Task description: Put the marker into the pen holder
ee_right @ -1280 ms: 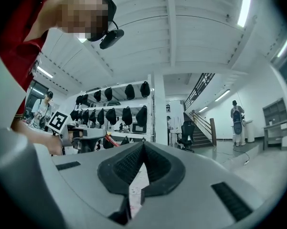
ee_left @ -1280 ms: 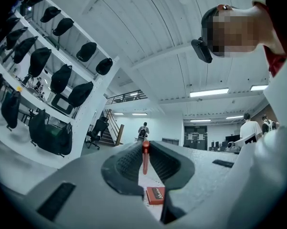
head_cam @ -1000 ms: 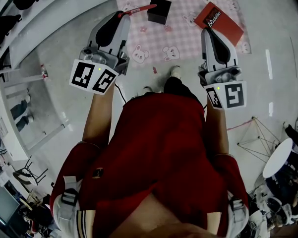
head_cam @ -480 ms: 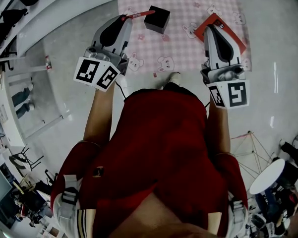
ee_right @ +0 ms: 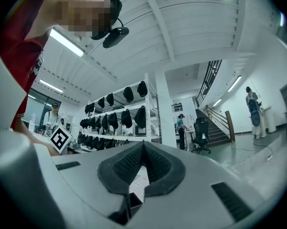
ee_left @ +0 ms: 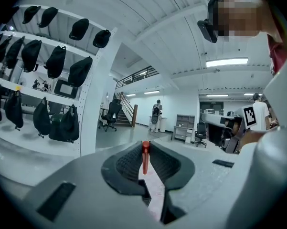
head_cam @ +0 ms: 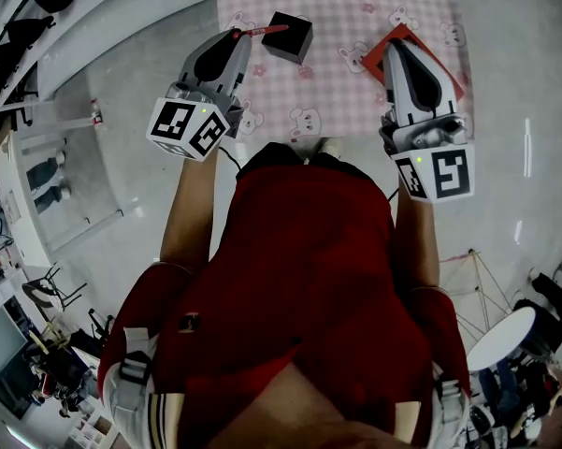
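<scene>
Movement over the last second has brought the left tool (head_cam: 232,36) and its load closer to the target. The red marker (head_cam: 262,31) stuck out short of the black pen holder (head_cam: 288,37) a second ago. Now its far end reaches over the holder's near top edge, though the head view does not show whether it touches. The left tool stays clamped on the marker, jaws part-way closed with both pads pressing its barrel. In the left gripper view the marker (ee_left: 145,159) stands between them, held by one end. It lies close to level and has not yet gone in. I judge the approach nearly finished, and the marker probably needs tipping up over the opening before release. That opening cannot be made out from here.

The right tool (head_cam: 394,45) has also drifted forward and now hangs over a red booklet (head_cam: 376,51), covering its middle. Its jaws are closed together with nothing between them, as the right gripper view shows (ee_right: 143,144).

Holder and booklet both sit on a pink checked cloth (head_cam: 346,17) printed with small bears. I cannot tell whether a low bench or the floor lies under it. The person's shoes (head_cam: 329,144) stand at its near edge. Nothing lies between the marker and the holder, and the booklet is well apart from both. Racks of black bags (ee_left: 55,61) in the background play no part.
</scene>
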`<state>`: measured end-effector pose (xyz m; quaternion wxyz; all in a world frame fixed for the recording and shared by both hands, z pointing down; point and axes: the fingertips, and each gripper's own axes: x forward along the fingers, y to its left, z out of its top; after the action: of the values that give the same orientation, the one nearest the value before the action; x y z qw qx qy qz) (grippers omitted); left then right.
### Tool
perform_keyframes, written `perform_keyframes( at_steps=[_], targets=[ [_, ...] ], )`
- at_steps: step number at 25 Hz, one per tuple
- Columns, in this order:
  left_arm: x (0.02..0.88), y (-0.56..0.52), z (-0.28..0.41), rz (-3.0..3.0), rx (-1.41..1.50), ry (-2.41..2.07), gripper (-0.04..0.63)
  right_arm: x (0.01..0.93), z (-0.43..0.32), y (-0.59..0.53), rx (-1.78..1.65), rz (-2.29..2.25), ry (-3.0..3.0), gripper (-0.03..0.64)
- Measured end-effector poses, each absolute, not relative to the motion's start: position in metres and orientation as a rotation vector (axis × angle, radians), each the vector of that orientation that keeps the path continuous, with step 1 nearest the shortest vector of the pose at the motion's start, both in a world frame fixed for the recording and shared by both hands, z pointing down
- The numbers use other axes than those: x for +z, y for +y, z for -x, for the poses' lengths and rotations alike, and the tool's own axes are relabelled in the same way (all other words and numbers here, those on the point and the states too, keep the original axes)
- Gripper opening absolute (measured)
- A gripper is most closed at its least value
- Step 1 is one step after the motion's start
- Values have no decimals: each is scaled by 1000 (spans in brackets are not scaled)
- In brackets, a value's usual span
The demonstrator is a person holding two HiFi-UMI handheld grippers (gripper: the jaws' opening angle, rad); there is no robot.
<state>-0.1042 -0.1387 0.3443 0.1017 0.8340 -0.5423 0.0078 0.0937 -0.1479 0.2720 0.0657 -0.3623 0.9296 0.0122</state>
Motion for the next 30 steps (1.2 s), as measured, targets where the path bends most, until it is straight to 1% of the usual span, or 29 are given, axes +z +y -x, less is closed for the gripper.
perform_keyframes(
  at_steps=[15, 30],
  targets=[
    [387, -172, 118, -2501, 146, -1388, 52, 268, -61, -142, 63, 1234, 2814, -2],
    [443, -207, 106, -2544, 399, -1196, 52, 282, -72, -135, 34, 1446, 2778, -2]
  ],
)
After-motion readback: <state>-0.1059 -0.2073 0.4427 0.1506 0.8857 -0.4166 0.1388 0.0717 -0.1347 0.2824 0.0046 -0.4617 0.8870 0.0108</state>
